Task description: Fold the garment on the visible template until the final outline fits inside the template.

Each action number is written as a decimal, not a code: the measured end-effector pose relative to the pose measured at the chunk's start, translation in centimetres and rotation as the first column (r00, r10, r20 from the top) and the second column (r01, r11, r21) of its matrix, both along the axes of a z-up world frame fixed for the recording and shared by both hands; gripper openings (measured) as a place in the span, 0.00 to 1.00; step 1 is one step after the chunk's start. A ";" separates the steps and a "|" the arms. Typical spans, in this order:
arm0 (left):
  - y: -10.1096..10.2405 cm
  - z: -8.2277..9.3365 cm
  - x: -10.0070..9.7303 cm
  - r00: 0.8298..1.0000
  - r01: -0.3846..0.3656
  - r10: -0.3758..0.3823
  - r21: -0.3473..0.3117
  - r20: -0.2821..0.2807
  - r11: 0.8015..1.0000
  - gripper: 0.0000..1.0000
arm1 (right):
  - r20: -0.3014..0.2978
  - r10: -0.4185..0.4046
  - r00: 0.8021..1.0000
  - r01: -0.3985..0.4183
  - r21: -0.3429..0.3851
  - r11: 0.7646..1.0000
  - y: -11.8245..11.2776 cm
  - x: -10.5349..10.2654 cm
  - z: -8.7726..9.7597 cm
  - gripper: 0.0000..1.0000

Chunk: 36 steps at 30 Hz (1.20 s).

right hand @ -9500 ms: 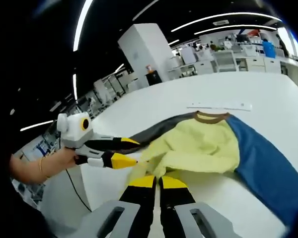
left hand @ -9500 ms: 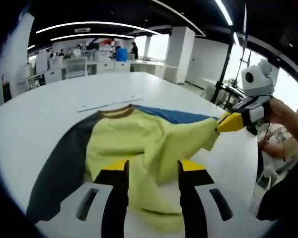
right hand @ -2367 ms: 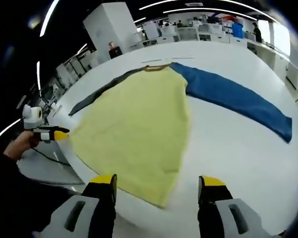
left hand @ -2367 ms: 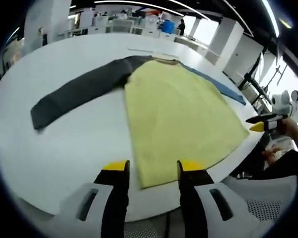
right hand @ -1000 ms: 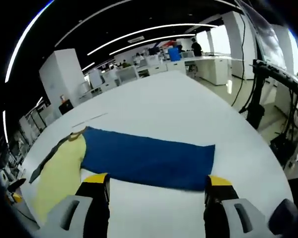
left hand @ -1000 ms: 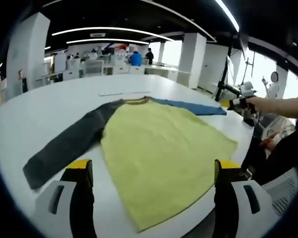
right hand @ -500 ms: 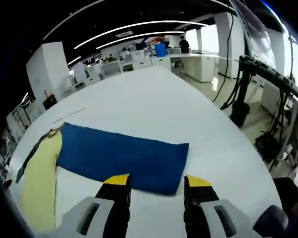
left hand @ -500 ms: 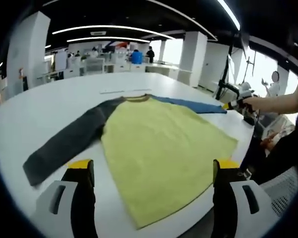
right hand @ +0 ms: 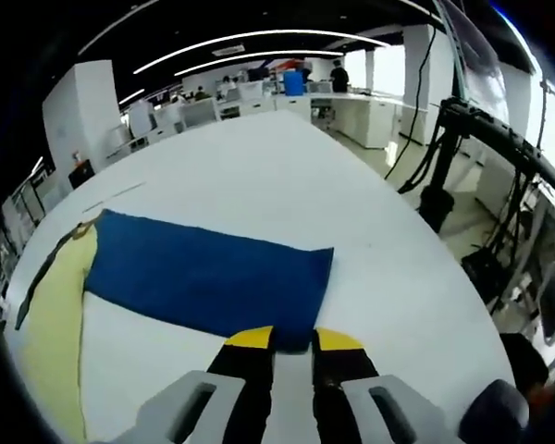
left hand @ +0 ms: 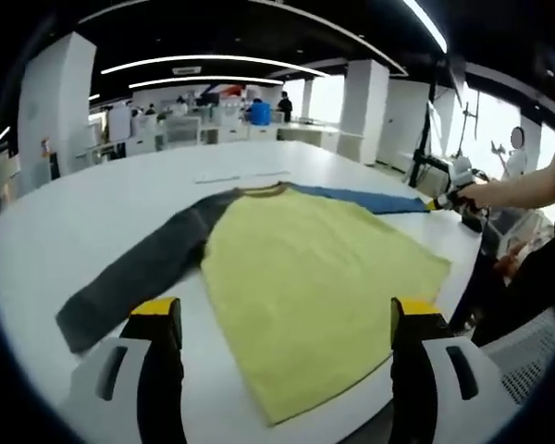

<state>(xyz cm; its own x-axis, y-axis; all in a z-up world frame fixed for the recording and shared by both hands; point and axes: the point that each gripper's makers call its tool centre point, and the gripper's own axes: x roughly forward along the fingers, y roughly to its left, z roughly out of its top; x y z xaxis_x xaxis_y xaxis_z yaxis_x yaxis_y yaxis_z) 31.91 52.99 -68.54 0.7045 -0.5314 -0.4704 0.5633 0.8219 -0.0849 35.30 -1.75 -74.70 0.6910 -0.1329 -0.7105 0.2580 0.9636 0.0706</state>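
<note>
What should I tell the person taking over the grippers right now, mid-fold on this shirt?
Right gripper: jaws closed on the cuff end of the blue sleeve, which lies flat and stretched out on the white table.
Left gripper: jaws wide open, holding nothing, hovering above the hem of the yellow body.
Garment: spread flat, face up; grey sleeve extended to the opposite side, brown collar at the far end.
Done: shirt laid out and smoothed.
Left: every fold. Probably bring the blue sleeve across the body first, then the grey sleeve, then fold the body. I cannot make out the template outline.
</note>
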 end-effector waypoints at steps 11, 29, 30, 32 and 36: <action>1.3 0.4 0.3 0.999 -0.043 0.043 0.036 0.014 0.998 0.99 | -0.031 -0.017 0.999 0.018 0.019 1.000 -0.2 0.1 -0.2 0.04; 0.3 0.2 -0.4 1.000 -0.007 0.007 0.003 0.006 1.000 0.99 | -0.022 -0.058 0.998 0.059 0.050 0.997 0.1 0.0 0.8 0.00; 0.3 0.2 -0.4 1.000 -0.002 0.002 0.004 0.005 1.000 0.99 | -0.008 -0.056 0.998 0.056 0.050 0.997 0.1 0.2 1.0 0.00; 0.1 0.2 -0.5 1.000 0.004 -0.004 0.000 0.006 1.000 0.99 | -0.006 -0.051 0.999 0.051 0.045 0.998 0.3 0.4 1.5 0.00; 0.1 0.3 -0.4 1.000 0.009 -0.009 -0.004 0.010 1.000 0.99 | 0.008 -0.026 1.000 0.026 0.036 0.999 0.8 0.8 2.3 0.00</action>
<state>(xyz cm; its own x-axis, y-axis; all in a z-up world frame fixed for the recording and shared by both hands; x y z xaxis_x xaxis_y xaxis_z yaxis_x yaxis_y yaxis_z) 31.46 53.07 -68.27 0.7044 -0.5395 -0.4612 0.5711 0.8167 -0.0830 36.12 -0.95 -72.37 0.6938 -0.1255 -0.7091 0.2822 0.9533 0.1073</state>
